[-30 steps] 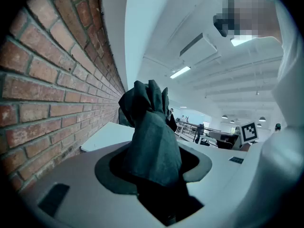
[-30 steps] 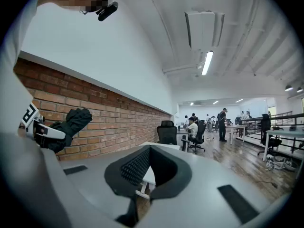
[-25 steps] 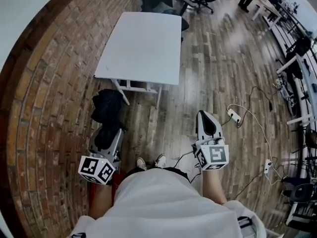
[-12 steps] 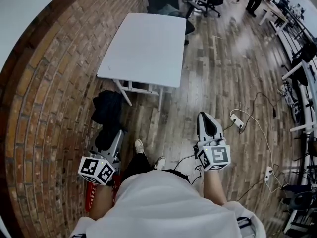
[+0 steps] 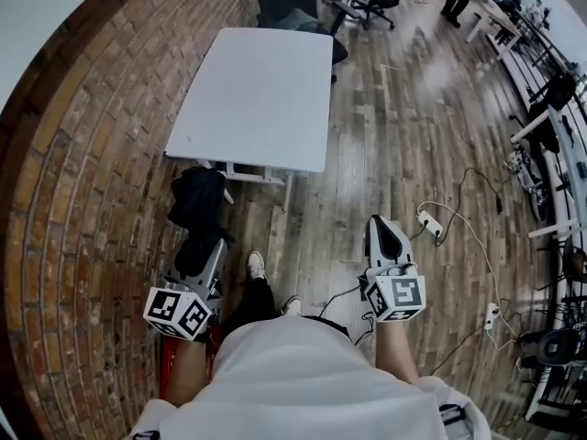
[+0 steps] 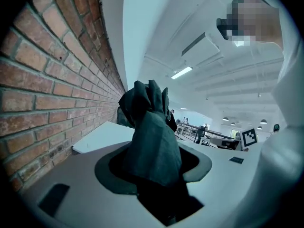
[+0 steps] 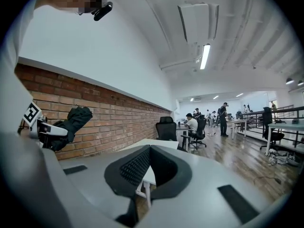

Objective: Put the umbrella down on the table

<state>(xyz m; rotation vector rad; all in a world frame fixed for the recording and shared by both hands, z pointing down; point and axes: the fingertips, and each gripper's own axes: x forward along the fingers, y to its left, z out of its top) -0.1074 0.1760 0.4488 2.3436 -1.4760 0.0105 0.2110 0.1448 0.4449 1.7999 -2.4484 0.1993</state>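
Left gripper (image 5: pixel 214 246) grips the dark folded umbrella (image 5: pixel 195 211), which juts out ahead of its jaws. We judge this the carry step: the white table (image 5: pixel 257 90) lies well ahead, so next we reach over it and lower. Right gripper (image 5: pixel 382 223) is closed, empty.

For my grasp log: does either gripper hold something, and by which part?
The left gripper grips the folded dark umbrella by its bunched fabric near one end; the rest sticks out ahead. The right gripper holds nothing.
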